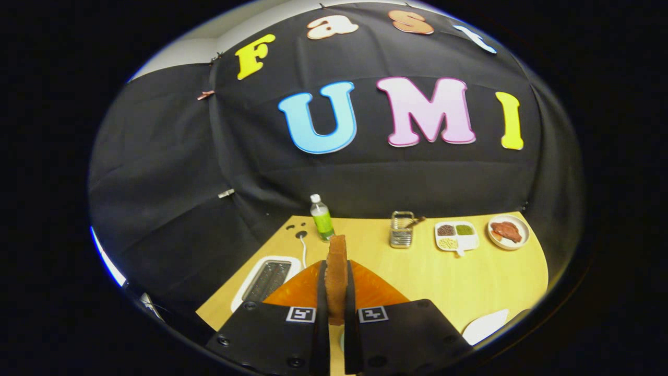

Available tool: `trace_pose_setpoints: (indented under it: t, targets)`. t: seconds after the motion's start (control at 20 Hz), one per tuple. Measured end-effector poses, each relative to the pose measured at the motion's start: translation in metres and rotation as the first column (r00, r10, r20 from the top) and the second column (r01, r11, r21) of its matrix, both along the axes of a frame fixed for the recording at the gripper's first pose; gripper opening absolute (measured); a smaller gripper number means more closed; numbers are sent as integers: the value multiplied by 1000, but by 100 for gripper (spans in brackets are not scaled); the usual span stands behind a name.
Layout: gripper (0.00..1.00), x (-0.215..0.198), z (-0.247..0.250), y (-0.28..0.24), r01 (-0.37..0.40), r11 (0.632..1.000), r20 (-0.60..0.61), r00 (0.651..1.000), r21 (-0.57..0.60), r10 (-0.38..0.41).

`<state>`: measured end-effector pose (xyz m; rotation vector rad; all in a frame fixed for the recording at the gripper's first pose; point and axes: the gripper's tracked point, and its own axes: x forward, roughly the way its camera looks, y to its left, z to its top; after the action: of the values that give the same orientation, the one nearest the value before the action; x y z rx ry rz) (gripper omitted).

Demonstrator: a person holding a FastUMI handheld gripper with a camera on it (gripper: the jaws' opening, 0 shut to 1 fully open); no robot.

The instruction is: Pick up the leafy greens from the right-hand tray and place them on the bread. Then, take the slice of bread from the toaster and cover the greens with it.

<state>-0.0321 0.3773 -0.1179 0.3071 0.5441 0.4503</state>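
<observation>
1. The lower part of the bread (336, 271) is hidden between the fingers, so its bottom edge cannot be seen. A white plate (485, 326) to the right of the gripper is cut off, and what lies on it cannot be told. The food in the divided tray (457, 236) and on the round plate (509, 232) is too small to name with certainty; one tray compartment looks green.
2. The gripper (336, 292) is held above the table (443, 277), pointing forward and slightly down toward the far wall. The hand that holds it is not visible.
3. The jaws are almost closed, with only a narrow gap, and both fingers press on the bread slice. The slice stands upright on its edge between them and rises beyond the fingertips.
4. Taking the bread as landmark: the toaster (266, 279) lies to its left, its slots look empty; the bottle (322, 218) stands behind it, slightly left; a metal rack (402, 230) stands behind it to the right; the tray and round plate are farther right, near the table's far edge.
</observation>
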Motion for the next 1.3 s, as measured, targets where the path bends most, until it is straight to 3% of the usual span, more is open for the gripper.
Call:
trace_pose_setpoints:
  t: [0.25, 0.6, 0.75, 0.9, 1.15, 1.25, 1.3]
  targets:
    - [15, -21, -81, -26, 62, 998, -139, 988, 5, -60]
    - [15, -33, -164, -4, 182, 977, -333, 933, 109, -137]
    - [15, -37, -196, -10, 184, 982, -342, 926, 35, -161]
    - [15, -39, -220, -38, 236, 971, -364, 902, -36, -233]
    - [17, -53, -259, -52, 212, 972, -418, 878, -103, -235]
    - [21, -51, -264, -55, 189, 973, -406, 885, -132, -227]
    - [29, -50, -266, -57, 174, 973, -399, 890, -153, -222]
